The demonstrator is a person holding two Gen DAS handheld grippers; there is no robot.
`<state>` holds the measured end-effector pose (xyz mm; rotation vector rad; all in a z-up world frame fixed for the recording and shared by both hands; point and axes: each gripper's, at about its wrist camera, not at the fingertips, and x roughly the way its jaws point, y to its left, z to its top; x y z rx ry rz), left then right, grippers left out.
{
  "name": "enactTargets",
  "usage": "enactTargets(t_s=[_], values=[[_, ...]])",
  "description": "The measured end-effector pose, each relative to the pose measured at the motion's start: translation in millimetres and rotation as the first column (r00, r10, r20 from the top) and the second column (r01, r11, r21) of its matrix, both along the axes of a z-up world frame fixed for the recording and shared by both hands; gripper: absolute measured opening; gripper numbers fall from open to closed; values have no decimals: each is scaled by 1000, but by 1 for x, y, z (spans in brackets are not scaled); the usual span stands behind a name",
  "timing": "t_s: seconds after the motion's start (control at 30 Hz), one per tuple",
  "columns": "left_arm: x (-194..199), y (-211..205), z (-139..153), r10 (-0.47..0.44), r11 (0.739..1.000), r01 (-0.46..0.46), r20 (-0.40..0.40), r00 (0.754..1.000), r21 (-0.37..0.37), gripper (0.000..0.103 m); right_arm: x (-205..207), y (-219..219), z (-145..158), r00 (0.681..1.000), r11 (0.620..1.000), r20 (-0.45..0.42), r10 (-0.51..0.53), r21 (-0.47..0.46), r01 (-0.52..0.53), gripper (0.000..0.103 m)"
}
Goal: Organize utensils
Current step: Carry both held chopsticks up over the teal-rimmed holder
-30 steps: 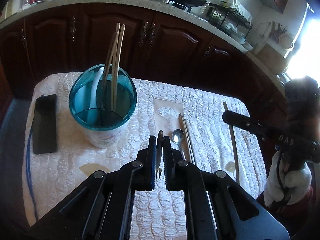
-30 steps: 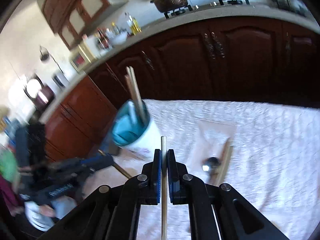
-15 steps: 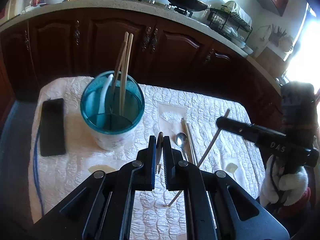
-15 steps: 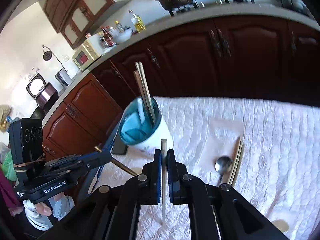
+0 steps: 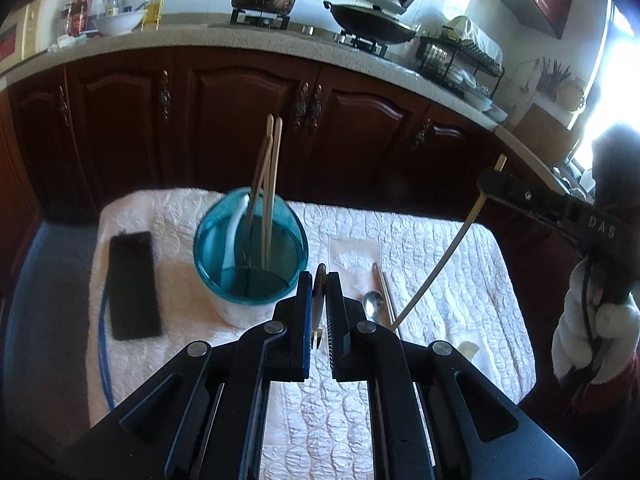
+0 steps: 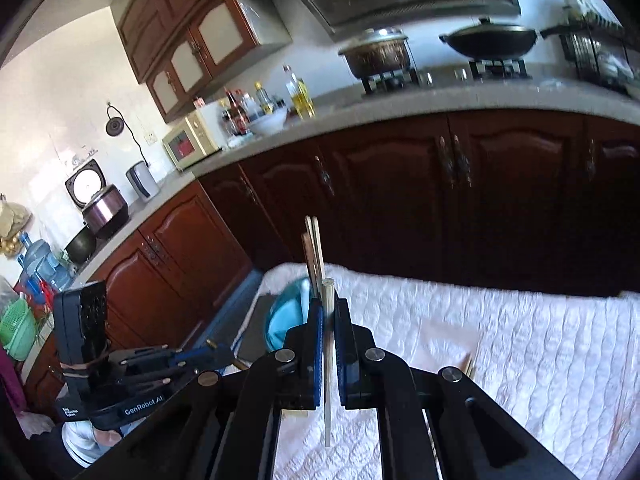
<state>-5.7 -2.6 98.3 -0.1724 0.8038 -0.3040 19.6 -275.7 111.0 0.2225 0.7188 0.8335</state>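
A blue-rimmed cup (image 5: 250,248) stands on the white quilted cloth (image 5: 440,248) and holds upright chopsticks (image 5: 272,184) and a white spoon (image 5: 236,224). My left gripper (image 5: 318,300) is shut on a slim brown-handled utensil (image 5: 320,276), held just right of the cup. At the right, my right gripper (image 5: 486,184) is shut on a pale chopstick (image 5: 436,272) that slants down over the cloth. In the right wrist view that chopstick (image 6: 328,360) stands upright between the right gripper (image 6: 328,308) fingers. The cup (image 6: 286,312) is partly hidden behind them. The left gripper (image 6: 212,350) is at the lower left.
A metal spoon (image 5: 374,304) and a pair of chopsticks (image 5: 384,288) lie on the cloth right of the cup. A black phone (image 5: 132,284) with a blue cable (image 5: 105,352) lies to its left. Dark cabinet doors (image 5: 240,120) rise behind the table.
Both grippers have risen. The right one has lifted its chopstick off the cloth, from lying flat to hanging slanted. The cup now sits lower in both views.
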Motion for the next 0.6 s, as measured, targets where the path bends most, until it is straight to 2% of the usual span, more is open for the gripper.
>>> enactTargets(t_s=[0.23, 0.37, 0.6], values=[[6, 22, 33, 15, 999, -13, 42, 999, -47, 5, 5, 8, 31, 998, 1000, 63, -9, 28, 8, 5], [14, 35, 53, 47, 998, -44, 88, 995, -38, 5, 8, 18, 48, 995, 998, 93, -23, 58, 18, 5], [41, 43, 52, 94, 996, -94, 105, 990, -1, 5, 19, 55, 57, 986, 999, 161, -43, 26, 40, 5]])
